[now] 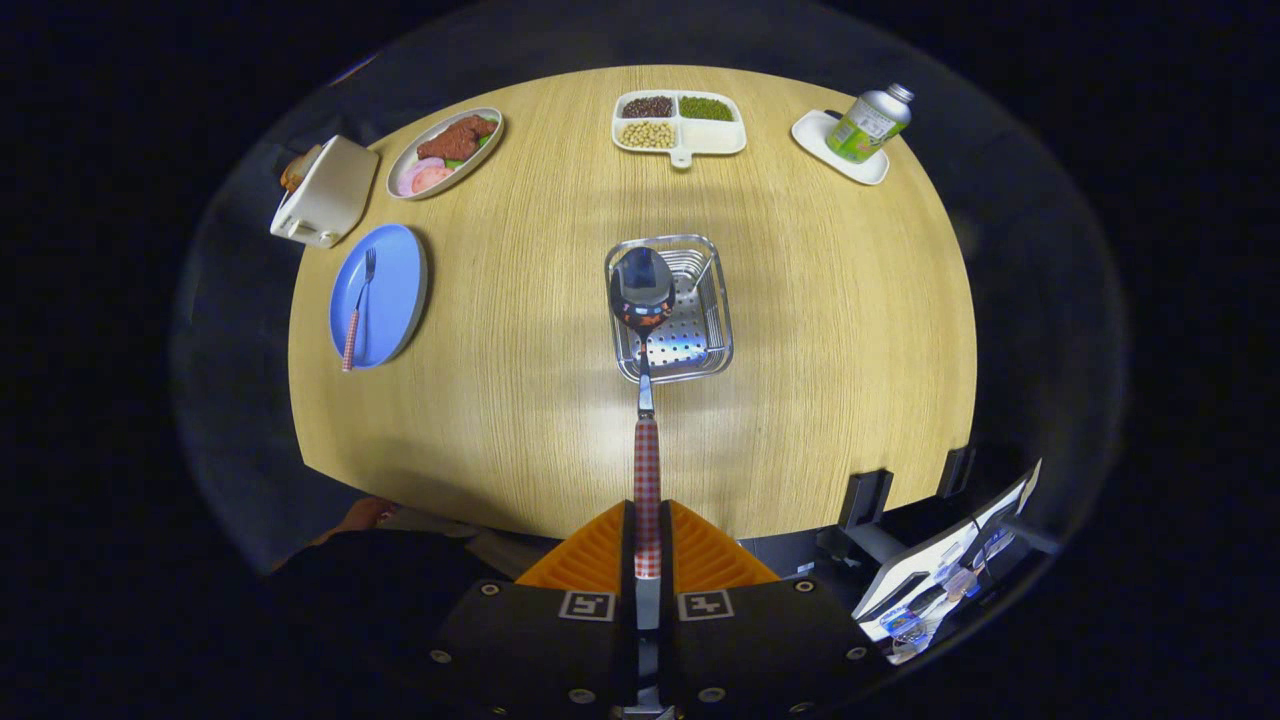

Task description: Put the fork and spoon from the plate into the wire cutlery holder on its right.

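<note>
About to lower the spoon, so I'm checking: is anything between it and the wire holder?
Nothing visible. The hand-held gripper is shut on the spoon, whose bowl hangs over the wire cutlery holder, which looks empty inside.

The claw [647,520] is held high above the table [850,330], pointing forward and down. Its two fingers [600,550] are pressed together on the checked handle of the spoon [645,300], which sticks straight out ahead of them.

bare table [520,400] around holder [670,310], plate [378,295] well apart
</note>
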`<state>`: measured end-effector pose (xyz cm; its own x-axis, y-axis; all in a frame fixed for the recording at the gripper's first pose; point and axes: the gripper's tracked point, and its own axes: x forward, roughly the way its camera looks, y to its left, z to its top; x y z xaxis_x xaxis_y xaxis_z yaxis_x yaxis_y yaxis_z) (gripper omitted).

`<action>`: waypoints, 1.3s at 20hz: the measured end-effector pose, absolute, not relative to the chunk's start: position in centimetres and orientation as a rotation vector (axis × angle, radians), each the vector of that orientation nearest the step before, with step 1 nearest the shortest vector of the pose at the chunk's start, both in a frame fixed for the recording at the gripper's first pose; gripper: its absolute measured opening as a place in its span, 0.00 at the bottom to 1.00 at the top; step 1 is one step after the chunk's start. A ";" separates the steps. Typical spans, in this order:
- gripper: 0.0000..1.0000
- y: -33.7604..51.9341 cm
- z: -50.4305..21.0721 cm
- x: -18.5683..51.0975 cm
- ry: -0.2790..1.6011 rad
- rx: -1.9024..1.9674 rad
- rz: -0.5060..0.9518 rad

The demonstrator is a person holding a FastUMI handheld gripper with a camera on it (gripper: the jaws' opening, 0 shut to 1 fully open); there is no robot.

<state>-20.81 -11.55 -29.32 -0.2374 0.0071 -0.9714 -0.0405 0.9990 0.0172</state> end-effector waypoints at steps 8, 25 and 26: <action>0.09 -12.0 -29.7 -20.0 1.950 0.062 0.071; 0.13 -13.7 -32.0 -12.8 1.950 0.099 -0.007; 0.13 -13.6 -31.9 -12.3 1.923 0.119 -0.014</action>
<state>-12.29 -13.57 -31.92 -0.3438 0.0760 -0.9360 0.0898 0.9948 0.0477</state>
